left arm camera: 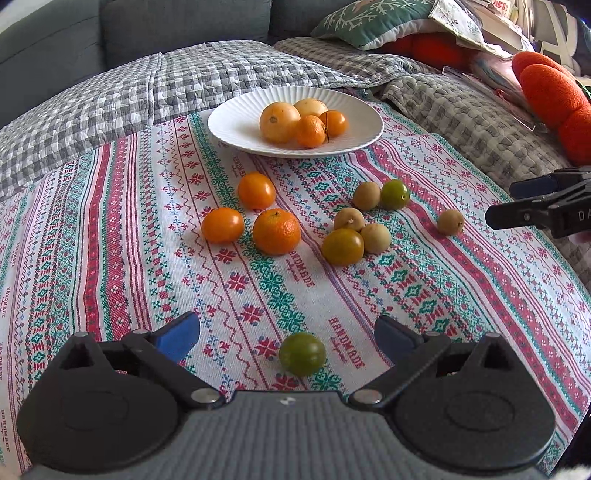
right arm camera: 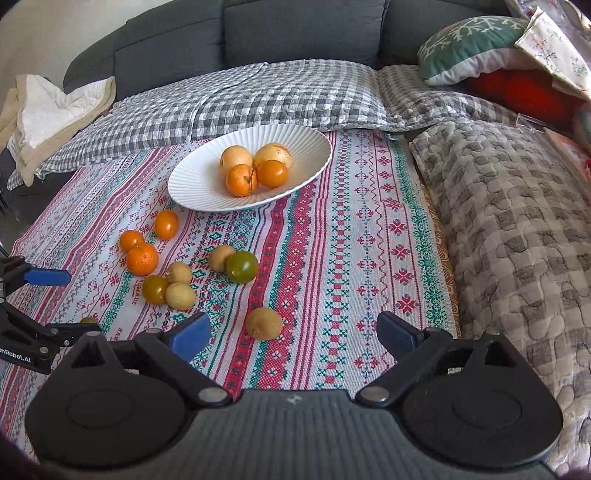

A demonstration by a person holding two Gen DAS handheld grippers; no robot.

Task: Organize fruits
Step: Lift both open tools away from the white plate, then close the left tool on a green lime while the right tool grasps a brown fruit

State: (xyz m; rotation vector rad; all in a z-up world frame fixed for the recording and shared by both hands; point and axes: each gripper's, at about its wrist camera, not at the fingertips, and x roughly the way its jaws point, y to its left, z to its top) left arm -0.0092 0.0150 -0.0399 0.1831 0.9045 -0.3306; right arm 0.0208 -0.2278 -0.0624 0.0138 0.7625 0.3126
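A white ribbed plate sits at the far end of a patterned cloth and holds two pale yellow fruits and two small oranges, all bunched together. Loose on the cloth in front of it lie three more oranges in a close group, and to their right a cluster of tan fruits mixed with two greenish ones. One tan fruit lies apart, close to the right gripper and nearer its left finger. A green fruit lies between the fingers of the left gripper, untouched. Both grippers stand wide open and hold nothing. The cloth is spread over a checked quilt on a grey sofa, with a green cushion at the right.
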